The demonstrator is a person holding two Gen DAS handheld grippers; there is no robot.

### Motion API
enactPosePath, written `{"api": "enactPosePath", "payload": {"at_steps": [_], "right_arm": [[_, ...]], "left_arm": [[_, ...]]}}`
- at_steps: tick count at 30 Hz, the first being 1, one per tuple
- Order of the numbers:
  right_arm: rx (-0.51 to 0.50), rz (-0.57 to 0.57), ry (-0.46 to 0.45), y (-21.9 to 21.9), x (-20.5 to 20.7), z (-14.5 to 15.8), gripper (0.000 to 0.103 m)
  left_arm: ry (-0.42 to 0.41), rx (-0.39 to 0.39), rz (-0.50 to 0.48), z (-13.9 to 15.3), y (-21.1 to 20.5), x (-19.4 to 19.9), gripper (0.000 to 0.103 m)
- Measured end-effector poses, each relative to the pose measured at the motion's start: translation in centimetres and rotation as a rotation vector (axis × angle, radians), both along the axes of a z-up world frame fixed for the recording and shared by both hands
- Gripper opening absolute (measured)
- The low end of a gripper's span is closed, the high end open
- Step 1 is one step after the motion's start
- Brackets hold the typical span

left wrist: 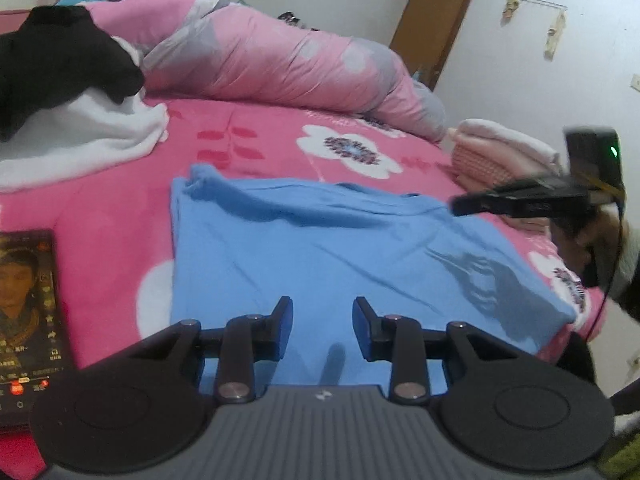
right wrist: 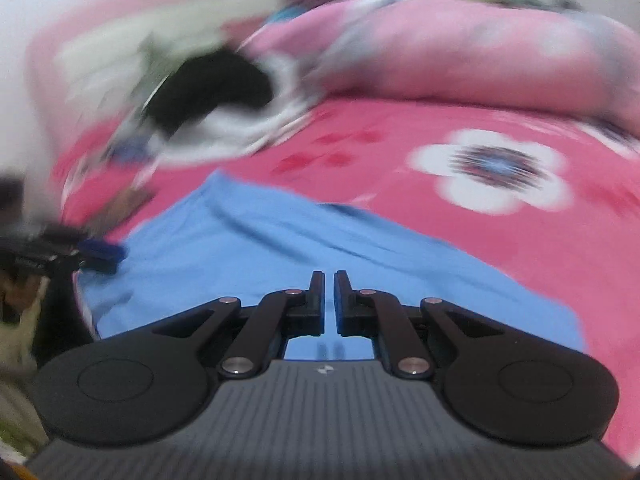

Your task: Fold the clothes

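Your left gripper (left wrist: 322,328) hovers with its jaws part-way apart and nothing between them, just above the near edge of the soft light-blue knit garment (left wrist: 320,256) lying flat, partly folded, on the pink flowered bedspread (left wrist: 256,140); your right gripper (right wrist: 328,304) has its jaws all but closed and empty, over the same cloth's near edge. The garment looks light, limp and a little wrinkled, so expect it to sag and drag rather than hold shape. Pinch it at the corners or along a hem, one gripper to each side, taking every layer so nothing slips.
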State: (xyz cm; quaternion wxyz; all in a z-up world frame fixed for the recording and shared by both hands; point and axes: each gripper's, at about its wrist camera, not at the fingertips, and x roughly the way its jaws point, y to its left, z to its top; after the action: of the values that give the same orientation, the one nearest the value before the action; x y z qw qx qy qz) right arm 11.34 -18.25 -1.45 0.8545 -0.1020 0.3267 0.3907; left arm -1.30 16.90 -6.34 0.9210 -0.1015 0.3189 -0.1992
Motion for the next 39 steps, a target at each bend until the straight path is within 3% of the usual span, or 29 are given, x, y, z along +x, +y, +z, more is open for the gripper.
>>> {"api": "enactPosePath", "payload": {"at_steps": [6, 7, 9, 12, 13, 17, 22, 27, 31, 33, 35, 39], "right_arm": [[-0.139, 0.156, 0.112, 7.5, 6.5, -3.7, 0.003], [-0.166, 0.142, 0.115, 7.8, 7.5, -4.6, 0.002], [-0.126, 0.080, 0.107, 7.8, 10.2, -4.9, 0.000], [-0.091, -0.127, 0.054, 6.9, 12.5, -3.7, 0.005], [-0.067, -0.150, 0.053, 6.5, 12.6, -3.0, 0.005], [-0.068, 0.015, 0.014, 8.4, 9.3, -1.3, 0.005], [-0.189, 0.272, -0.062, 13.2, 6.8, -1.9, 0.008], [-0.308, 0.412, -0.086, 16.8, 7.1, -3.1, 0.027], [-0.360, 0.444, -0.065, 17.5, 7.6, -3.5, 0.029], [-0.373, 0.441, -0.055, 17.6, 7.5, -3.5, 0.023], [-0.386, 0.446, -0.057, 17.8, 7.0, -3.4, 0.005], [-0.359, 0.374, -0.171, 17.5, 6.8, -2.5, 0.002]], "left_arm": [[0.013, -0.019, 0.050, -1.3, 1.3, 0.4, 0.033], [0.019, -0.026, 0.055, -1.6, 1.6, 0.4, 0.033], [0.023, -0.048, 0.055, -2.1, 2.1, 0.3, 0.033], [0.017, -0.075, 0.047, -2.4, 2.6, 0.3, 0.033], [0.015, -0.084, 0.045, -2.5, 2.7, 0.3, 0.033], [-0.001, -0.096, 0.029, -2.9, 3.1, 0.2, 0.033], [-0.016, -0.102, 0.021, -3.2, 3.2, 0.0, 0.033], [-0.023, -0.114, 0.019, -3.4, 3.4, 0.0, 0.033], [-0.026, -0.135, 0.018, -3.8, 3.6, 0.1, 0.033], [-0.029, -0.141, 0.016, -3.9, 3.8, 0.2, 0.033], [-0.032, -0.144, 0.015, -3.9, 3.8, 0.2, 0.033], [-0.037, -0.148, 0.012, -4.1, 3.8, 0.2, 0.033]]}}
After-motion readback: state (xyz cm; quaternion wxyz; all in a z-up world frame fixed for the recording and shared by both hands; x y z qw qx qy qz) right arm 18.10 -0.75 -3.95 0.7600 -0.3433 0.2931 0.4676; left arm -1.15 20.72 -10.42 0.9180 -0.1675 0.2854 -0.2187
